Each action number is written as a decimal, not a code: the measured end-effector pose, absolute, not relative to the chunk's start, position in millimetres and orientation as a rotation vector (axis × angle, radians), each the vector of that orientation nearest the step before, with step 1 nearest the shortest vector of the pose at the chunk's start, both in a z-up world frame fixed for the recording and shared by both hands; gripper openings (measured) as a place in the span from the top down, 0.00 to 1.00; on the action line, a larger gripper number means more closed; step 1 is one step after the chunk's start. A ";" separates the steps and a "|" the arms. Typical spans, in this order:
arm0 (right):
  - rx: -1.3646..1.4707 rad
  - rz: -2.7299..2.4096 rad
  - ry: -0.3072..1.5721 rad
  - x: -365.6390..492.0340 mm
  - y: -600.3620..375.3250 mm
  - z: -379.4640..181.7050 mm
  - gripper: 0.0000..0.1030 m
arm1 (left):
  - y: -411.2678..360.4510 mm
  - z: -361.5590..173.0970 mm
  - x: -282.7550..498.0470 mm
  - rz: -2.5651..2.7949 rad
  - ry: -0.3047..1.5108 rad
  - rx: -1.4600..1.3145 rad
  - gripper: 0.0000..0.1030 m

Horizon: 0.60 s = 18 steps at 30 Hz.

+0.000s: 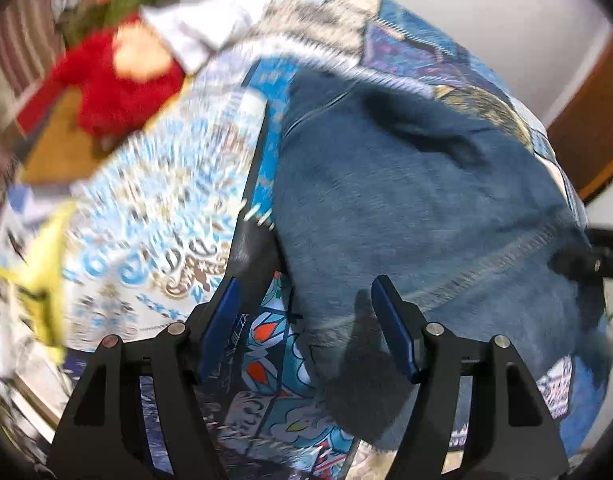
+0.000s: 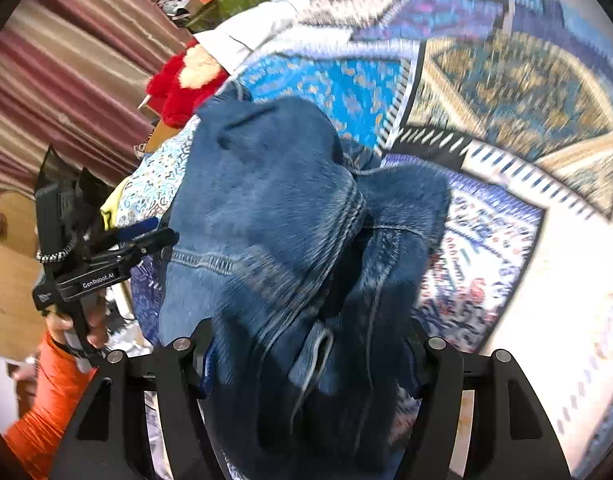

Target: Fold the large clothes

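A pair of blue jeans [image 1: 406, 200] lies on a patterned blue bedspread [image 1: 154, 232]. My left gripper [image 1: 306, 312] is open and empty, its blue fingertips [image 1: 226, 304] just above the jeans' left edge. It also shows in the right wrist view [image 2: 146, 236] at the left of the jeans [image 2: 266, 208]. A bunched part of the jeans fills the space between my right gripper's fingers [image 2: 306, 368]. Their tips are hidden by the denim, so I cannot tell whether they are shut on it.
A red plush toy [image 1: 118, 84] and a white cloth [image 1: 202, 28] lie at the far side of the bedspread [image 2: 506, 92]. A striped curtain [image 2: 66, 72] hangs at the left. A yellow cloth [image 1: 46, 280] lies at the left edge.
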State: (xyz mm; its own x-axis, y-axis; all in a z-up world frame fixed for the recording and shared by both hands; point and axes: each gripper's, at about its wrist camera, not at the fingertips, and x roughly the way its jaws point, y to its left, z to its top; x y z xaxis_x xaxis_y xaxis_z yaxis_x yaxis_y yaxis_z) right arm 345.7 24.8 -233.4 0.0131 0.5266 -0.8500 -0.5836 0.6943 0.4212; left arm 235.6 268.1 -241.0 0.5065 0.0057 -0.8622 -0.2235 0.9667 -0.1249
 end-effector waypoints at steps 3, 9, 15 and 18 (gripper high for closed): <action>-0.121 0.852 1.203 330.4 24.0 -210.4 0.37 | 237.2 -222.5 228.3 0.089 0.984 -0.154 0.26; -0.227 0.833 1.137 302.2 28.0 -213.1 0.26 | 168.5 -235.0 229.6 -0.045 0.988 -0.091 0.09; -0.183 0.812 1.197 300.2 -1.5 -240.1 0.25 | 144.4 -264.4 227.6 0.030 0.994 -0.063 0.06; -0.134 0.814 1.206 300.0 -19.3 -240.6 0.25 | 148.2 -265.7 222.4 0.033 1.013 -0.108 0.06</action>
State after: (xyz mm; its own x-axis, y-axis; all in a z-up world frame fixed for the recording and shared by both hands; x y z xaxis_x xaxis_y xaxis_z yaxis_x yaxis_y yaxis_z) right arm 300.0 -19.3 -240.6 0.1175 0.4865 -0.8657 -0.6208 0.7164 0.3183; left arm 222.4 148.2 -265.7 0.5290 -0.0227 -0.8483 -0.0774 0.9942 -0.0749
